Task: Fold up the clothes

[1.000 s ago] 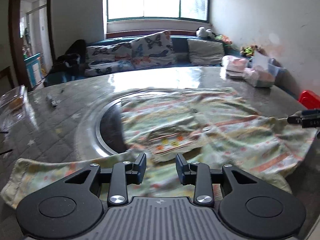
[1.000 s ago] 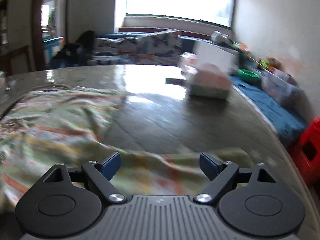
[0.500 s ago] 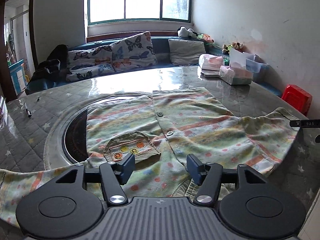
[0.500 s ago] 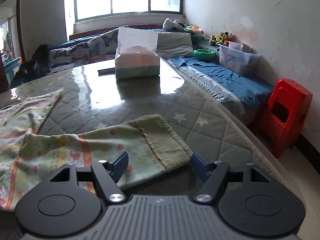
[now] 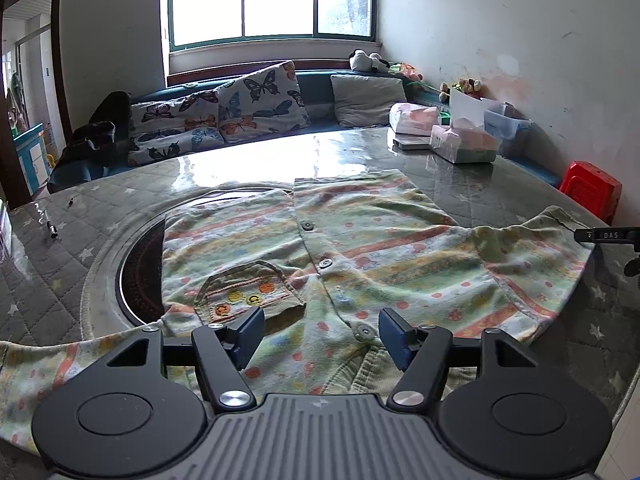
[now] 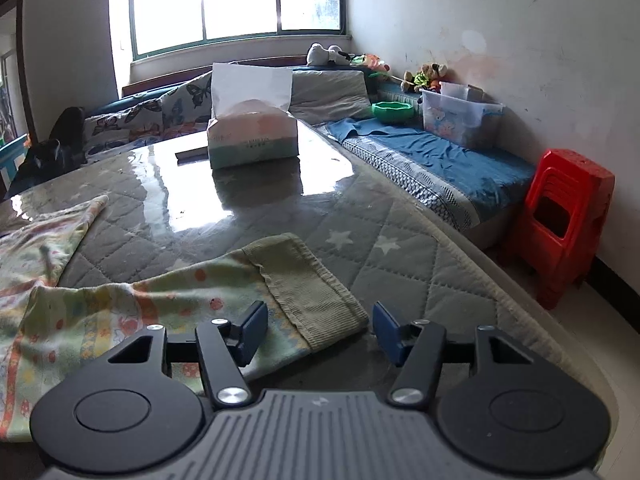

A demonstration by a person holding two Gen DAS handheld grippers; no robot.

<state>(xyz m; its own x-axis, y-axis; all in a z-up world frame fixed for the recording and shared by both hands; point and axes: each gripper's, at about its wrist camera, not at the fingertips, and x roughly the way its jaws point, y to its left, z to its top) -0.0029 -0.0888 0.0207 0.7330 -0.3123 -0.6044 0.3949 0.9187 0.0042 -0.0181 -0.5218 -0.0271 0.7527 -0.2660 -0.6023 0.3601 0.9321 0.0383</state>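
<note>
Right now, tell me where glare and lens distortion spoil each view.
Left wrist view: the window is blown out white, its glare streaks the table beyond the shirt, and edges curve. Right wrist view: the same glare sits beside the tissue box; the sleeve cuff stays sharp, corners darken.

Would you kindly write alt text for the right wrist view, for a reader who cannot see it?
The right gripper, jaws apart after closing partway, hovers at the ribbed cuff of a patterned shirt sleeve spread on a quilted table. A tissue pack sits farther back, a red stool beside the table.
</note>
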